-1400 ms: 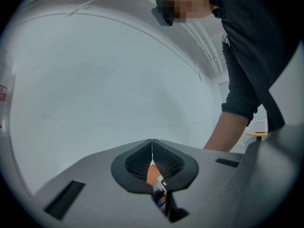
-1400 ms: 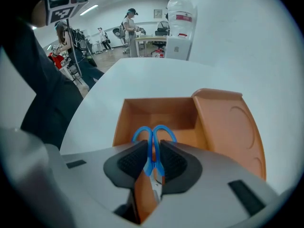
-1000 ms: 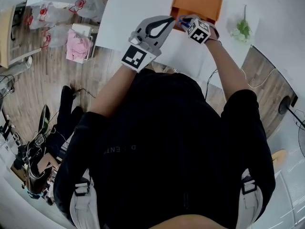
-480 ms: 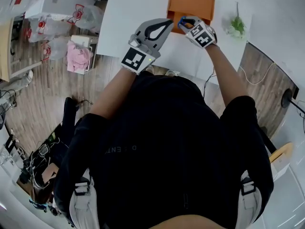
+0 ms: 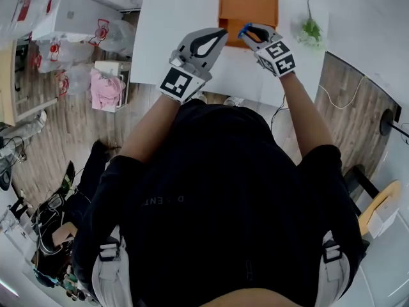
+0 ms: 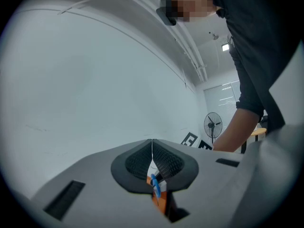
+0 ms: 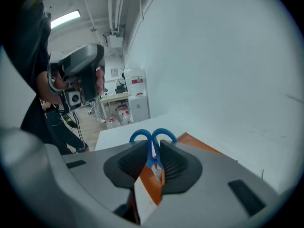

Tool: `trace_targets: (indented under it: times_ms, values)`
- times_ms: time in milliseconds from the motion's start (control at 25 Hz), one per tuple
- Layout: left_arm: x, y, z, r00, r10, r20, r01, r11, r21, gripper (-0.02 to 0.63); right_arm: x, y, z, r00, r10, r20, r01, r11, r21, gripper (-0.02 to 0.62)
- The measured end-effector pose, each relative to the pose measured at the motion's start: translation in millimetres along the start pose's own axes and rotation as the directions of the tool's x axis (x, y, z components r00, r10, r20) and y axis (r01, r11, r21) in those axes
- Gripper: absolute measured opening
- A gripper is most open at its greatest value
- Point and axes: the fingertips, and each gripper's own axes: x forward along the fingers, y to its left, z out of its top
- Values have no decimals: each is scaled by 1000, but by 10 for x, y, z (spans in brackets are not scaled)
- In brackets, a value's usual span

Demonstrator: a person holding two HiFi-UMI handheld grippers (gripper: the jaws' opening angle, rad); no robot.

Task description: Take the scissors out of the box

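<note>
An orange box [image 5: 248, 6] lies on the white table [image 5: 176, 5]. My right gripper [image 5: 245, 30] hangs just above the box's near edge, shut on the blue-handled scissors [image 5: 241, 31]. In the right gripper view the two blue handle loops [image 7: 152, 137] stick out above the pads of the right gripper [image 7: 153, 158], with the orange box [image 7: 202, 144] below; the blades are hidden. My left gripper [image 5: 222, 32] hovers just left of the right one, shut and empty. In the left gripper view the pads of the left gripper [image 6: 152, 148] meet at the tip, with blue and orange showing behind them.
A small green plant sprig [image 5: 311, 29] lies on the table right of the box. Bags and boxes [image 5: 102, 85] crowd the wooden floor to the left. A standing fan [image 6: 213, 125] is far off in the left gripper view.
My right gripper has risen from the box with the scissors in it and rolled. The left gripper has hardly moved.
</note>
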Motion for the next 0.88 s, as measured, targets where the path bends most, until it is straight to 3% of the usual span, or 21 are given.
trace_targets:
  times_ms: [200, 400, 880]
  values:
    - [5, -54, 103, 1000, -27, 14, 27, 1000, 7, 20, -461, 78, 432, 986, -28, 163, 19, 998, 58, 92]
    - [45, -108, 222, 998, -55, 18, 55, 998, -1, 20, -930, 122, 764, 951, -60, 304, 13, 988, 153, 94]
    - [80, -295, 444, 992, -122, 2, 122, 992, 10, 20, -1765, 327, 1348, 862, -111, 495, 30, 985, 169, 95]
